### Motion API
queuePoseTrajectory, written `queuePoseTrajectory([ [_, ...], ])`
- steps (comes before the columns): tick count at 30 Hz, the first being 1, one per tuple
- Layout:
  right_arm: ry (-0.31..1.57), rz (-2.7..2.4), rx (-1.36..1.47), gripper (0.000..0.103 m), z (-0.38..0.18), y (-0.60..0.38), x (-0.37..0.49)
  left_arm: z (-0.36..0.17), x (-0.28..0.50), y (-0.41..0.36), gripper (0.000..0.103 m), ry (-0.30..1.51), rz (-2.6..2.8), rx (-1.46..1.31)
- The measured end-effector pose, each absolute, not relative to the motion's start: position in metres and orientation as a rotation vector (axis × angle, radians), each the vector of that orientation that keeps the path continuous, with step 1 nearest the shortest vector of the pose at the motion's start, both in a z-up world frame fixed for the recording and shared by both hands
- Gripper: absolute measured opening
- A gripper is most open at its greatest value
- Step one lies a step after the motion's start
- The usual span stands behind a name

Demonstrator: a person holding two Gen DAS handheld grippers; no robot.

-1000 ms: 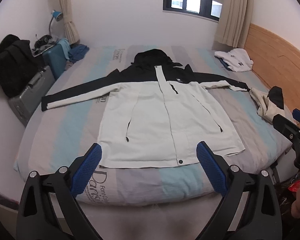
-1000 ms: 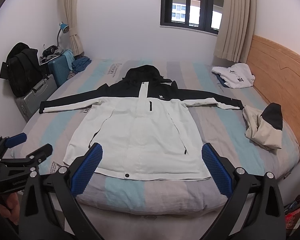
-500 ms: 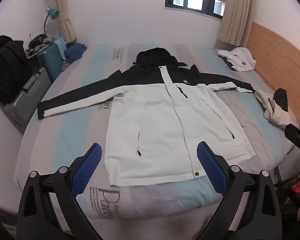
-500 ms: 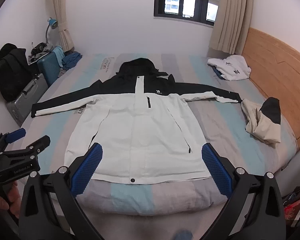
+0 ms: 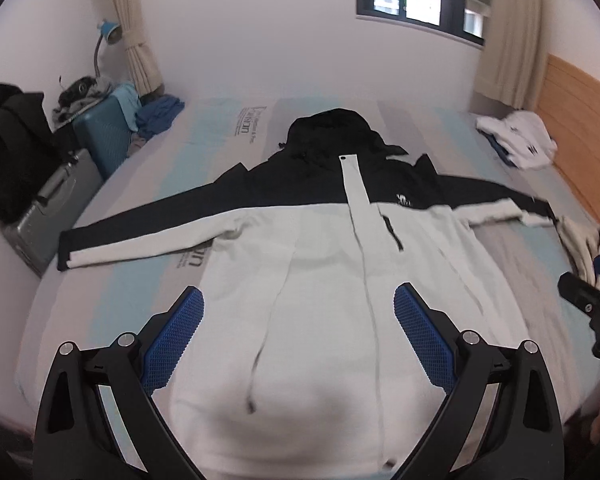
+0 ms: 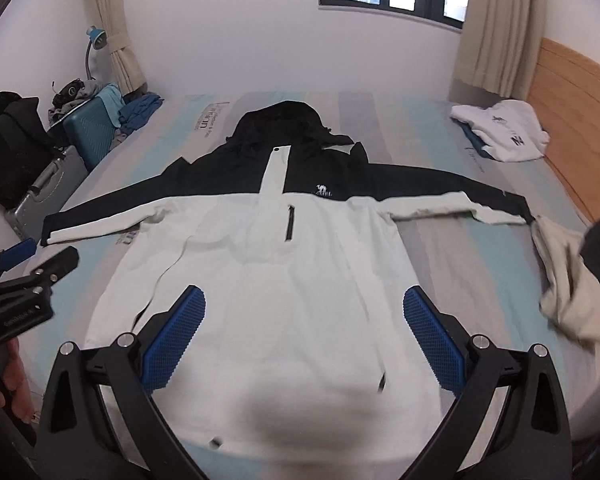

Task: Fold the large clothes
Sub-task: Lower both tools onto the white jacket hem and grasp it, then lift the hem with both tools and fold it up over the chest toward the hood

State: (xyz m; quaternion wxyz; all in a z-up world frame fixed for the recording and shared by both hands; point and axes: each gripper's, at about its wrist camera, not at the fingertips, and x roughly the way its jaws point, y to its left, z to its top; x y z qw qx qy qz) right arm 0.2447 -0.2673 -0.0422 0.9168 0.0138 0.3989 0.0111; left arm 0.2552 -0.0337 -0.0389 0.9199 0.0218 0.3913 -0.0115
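Observation:
A large hooded jacket (image 5: 312, 280) (image 6: 284, 272), black across the shoulders and white below, lies flat and face up on the bed with both sleeves spread out sideways. My left gripper (image 5: 298, 324) hovers open above the jacket's lower body, left of the zip. My right gripper (image 6: 304, 326) is open too, over the lower right half of the white front. Neither holds anything. Each view catches the other gripper at its edge: the right gripper (image 5: 592, 300) and the left gripper (image 6: 28, 276).
A striped mattress (image 5: 140, 280) carries the jacket. A crumpled beige and black garment (image 6: 572, 280) lies by the right sleeve end, folded white clothes (image 6: 504, 132) near the wooden headboard (image 6: 580, 120). Suitcases (image 5: 64, 196) and a black bag (image 5: 8, 148) stand along the bed's left side.
Both grippers have moved forward and lower over the bed, so the jacket's hem now lies beneath them. Both stay open. The jacket has not moved.

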Motion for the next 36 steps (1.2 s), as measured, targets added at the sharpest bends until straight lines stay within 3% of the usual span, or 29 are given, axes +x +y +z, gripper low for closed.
queuePoseTrajectory([
  [22, 0.882, -0.082, 0.067, 0.096, -0.076, -0.336, 0.488, -0.082, 0.512, -0.095, 0.094, 0.872, -0.112, 0.124],
  [30, 0.909, -0.168, 0.115, 0.096, -0.124, -0.399, 0.548, -0.132, 0.589, -0.153, 0.094, 0.891, -0.173, 0.162],
  [36, 0.982, -0.29, 0.148, 0.095, -0.176, -0.504, 0.578, -0.169, 0.627, -0.203, 0.094, 0.912, -0.181, 0.132],
])
